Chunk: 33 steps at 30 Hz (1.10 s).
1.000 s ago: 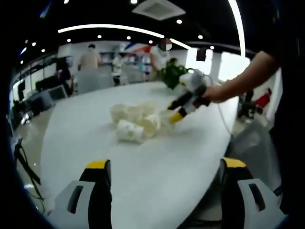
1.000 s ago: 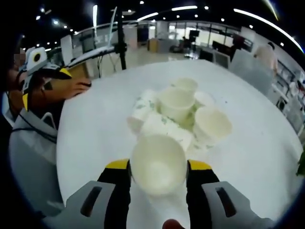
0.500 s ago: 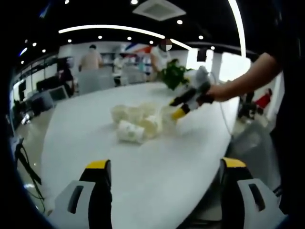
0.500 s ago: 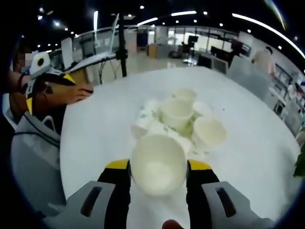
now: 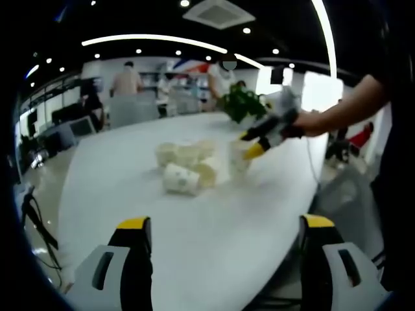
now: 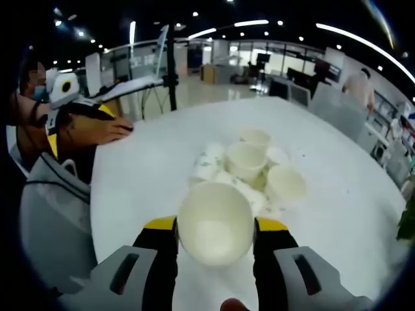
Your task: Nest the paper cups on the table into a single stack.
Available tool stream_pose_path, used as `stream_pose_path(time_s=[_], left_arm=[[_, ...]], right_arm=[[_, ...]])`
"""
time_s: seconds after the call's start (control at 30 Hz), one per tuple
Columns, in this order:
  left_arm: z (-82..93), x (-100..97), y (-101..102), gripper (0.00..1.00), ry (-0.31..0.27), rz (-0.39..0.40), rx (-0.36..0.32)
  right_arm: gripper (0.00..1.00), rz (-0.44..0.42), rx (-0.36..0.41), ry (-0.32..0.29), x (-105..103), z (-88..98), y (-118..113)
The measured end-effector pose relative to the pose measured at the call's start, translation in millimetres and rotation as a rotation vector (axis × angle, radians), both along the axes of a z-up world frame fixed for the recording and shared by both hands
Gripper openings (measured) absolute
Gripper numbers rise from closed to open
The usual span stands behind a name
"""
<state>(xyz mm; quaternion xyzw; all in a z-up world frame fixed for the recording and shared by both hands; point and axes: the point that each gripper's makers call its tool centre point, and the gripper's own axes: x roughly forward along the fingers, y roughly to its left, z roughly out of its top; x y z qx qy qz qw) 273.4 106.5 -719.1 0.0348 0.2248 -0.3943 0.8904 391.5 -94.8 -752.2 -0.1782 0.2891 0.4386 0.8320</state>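
A cluster of white paper cups (image 5: 187, 163) lies on the white table (image 5: 155, 220), some upright, some on their sides; in the right gripper view the cluster (image 6: 249, 170) sits beyond my held cup. My right gripper (image 6: 215, 228) is shut on a white paper cup (image 6: 215, 222), its mouth facing the camera. In the left gripper view that gripper (image 5: 254, 146) hangs above the table at the pile's right, the cup (image 5: 238, 155) under it. My left gripper (image 5: 220, 233) is open and empty, well short of the pile.
A green plant (image 5: 241, 102) stands at the table's far side. People (image 5: 126, 81) and office chairs are in the background. A person's hand (image 6: 104, 133) with the left gripper (image 6: 65, 91) rests at the table's edge. A grey chair (image 6: 45, 214) is near.
My right gripper has lifted the cup up and away from the pile; the cluster looks smaller and farther in the right gripper view. The left gripper has stayed put.
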Motion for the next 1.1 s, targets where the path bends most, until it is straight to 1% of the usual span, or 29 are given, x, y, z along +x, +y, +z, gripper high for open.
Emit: stream_pose_path(time_s=[0.2,0.3,0.47,0.57,0.77,1.1], left_arm=[[0.5,2.3,2,0.94,-0.004,-0.004,0.005],[2.5,4.0,4,0.95,-0.01,-0.001,-0.001],[2.4,4.2,6,0.95,-0.013,-0.002,0.002],[2.5,3.5,7,0.95,-0.014,0.002,-0.006],[0.9,0.9,7,0.94,-0.011,0.002,-0.012],[-0.2,-4.3,5,0.94,-0.008,0.001,-0.025]], right_arm=[[0.42,0.003,0.013,-0.02,-11,13.3,2],[0.41,0.003,0.031,-0.028,-19,22.4,6],[0.41,0.007,0.055,-0.038,-28,32.2,13],[0.41,0.011,0.062,-0.041,-38,38.5,18],[0.41,0.007,0.082,-0.03,-56,39.3,21],[0.41,0.015,0.102,-0.011,-82,34.9,30]])
